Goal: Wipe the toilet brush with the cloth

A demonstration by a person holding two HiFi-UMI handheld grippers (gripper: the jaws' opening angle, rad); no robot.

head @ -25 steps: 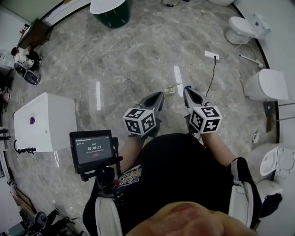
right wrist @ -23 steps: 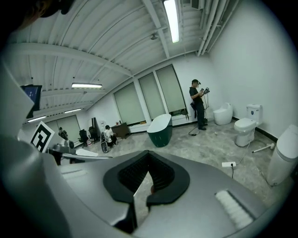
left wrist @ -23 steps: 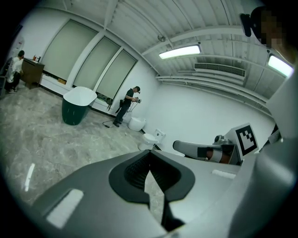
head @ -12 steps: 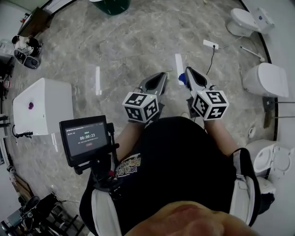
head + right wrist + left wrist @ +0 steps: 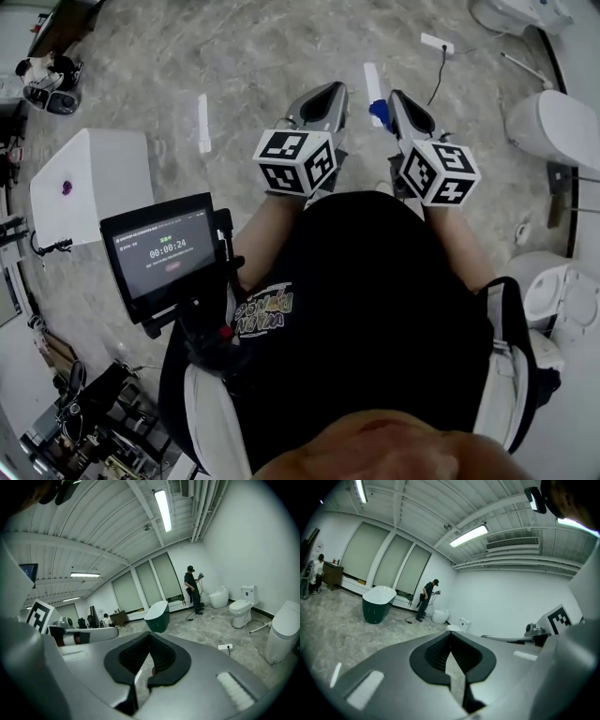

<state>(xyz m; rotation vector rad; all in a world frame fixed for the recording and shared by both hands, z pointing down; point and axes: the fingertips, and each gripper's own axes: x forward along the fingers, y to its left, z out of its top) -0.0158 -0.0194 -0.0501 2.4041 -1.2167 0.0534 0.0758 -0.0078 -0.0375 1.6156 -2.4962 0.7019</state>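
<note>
Claw status: left claw [image 5: 450, 634] pressed together at the tips, nothing between the jaws. Right claw [image 5: 150, 635] likewise pressed together and empty. Both held side by side, apart, ahead of a black-shirted torso [image 5: 366, 309], tips pointing away over the floor.

Surroundings, by descending size:

1. Grey marbled floor [image 5: 262, 56], spanning the whole room.
2. Dark green bathtub [image 5: 377, 604] with white rim, standing well ahead of the claws near the shaded windows.
3. White box cabinet [image 5: 89, 187], on the floor at the left of the head view.
4. White toilet [image 5: 553, 127], at the right wall, with 1 more nearer the person [image 5: 560, 305].
5. Black screen [image 5: 164, 258], mounted on a bracket at chest level, left of the torso, showing a timer readout.
6. 2 marker cubes [image 5: 295, 161], 1 atop each gripper.
7. White power strip [image 5: 437, 43], flat on the floor, black cable attached.
8. Thin white rod [image 5: 259, 627], lying on the floor just beside a toilet, well apart from both claws. Too small to confirm as the toilet brush.
</note>
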